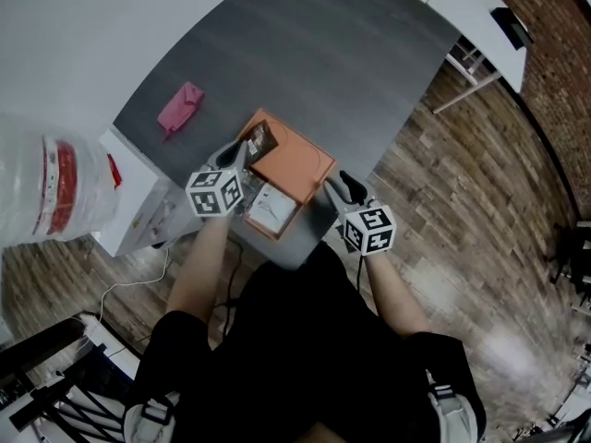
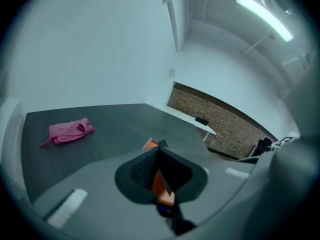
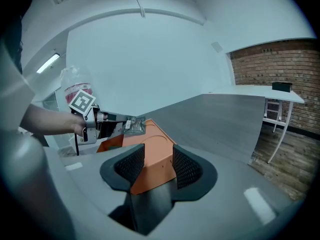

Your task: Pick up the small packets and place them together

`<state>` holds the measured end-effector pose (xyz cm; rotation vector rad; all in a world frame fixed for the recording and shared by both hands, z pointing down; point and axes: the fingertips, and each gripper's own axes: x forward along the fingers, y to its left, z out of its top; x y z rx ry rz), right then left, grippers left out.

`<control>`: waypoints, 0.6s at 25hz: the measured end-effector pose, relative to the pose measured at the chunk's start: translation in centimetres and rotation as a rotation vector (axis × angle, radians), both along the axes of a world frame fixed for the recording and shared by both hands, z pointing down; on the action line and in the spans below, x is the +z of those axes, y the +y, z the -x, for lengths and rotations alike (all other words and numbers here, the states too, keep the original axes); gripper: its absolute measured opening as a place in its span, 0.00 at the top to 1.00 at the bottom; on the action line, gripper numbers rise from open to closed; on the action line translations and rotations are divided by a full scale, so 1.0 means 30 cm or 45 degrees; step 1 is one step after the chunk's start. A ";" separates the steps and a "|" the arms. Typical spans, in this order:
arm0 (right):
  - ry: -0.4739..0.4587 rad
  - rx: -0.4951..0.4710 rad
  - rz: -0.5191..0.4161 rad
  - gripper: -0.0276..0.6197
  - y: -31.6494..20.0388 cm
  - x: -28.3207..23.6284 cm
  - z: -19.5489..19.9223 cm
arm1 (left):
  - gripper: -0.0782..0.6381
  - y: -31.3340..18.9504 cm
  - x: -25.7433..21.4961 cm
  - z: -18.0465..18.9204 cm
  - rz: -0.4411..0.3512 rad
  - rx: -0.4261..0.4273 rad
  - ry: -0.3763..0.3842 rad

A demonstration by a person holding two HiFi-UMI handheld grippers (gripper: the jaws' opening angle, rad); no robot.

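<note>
While left (image 1: 245, 148) on packet (image 3: 134, 126) — right (image 3: 158, 164) agape.

- Left gripper (image 1: 247, 148): grey shell, black ribbed pads (image 2: 142, 170), cube (image 1: 217, 192) of black-and-white square markers.
- Right gripper (image 1: 342, 183): same grey shell, 2 black ribbed pads (image 3: 131, 165), matching marker cube (image 1: 369, 229), thin black cable (image 1: 360, 268) behind it.
- Person: black top (image 1: 305, 340) with short sleeves, pale shoes (image 1: 148, 423) with dark trim.
</note>
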<state>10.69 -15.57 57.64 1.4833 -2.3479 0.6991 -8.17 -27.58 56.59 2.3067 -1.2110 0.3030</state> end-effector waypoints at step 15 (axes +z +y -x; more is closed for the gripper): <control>0.017 -0.022 0.000 0.69 0.001 -0.006 -0.020 | 0.68 -0.045 0.059 -0.016 0.008 0.032 -0.194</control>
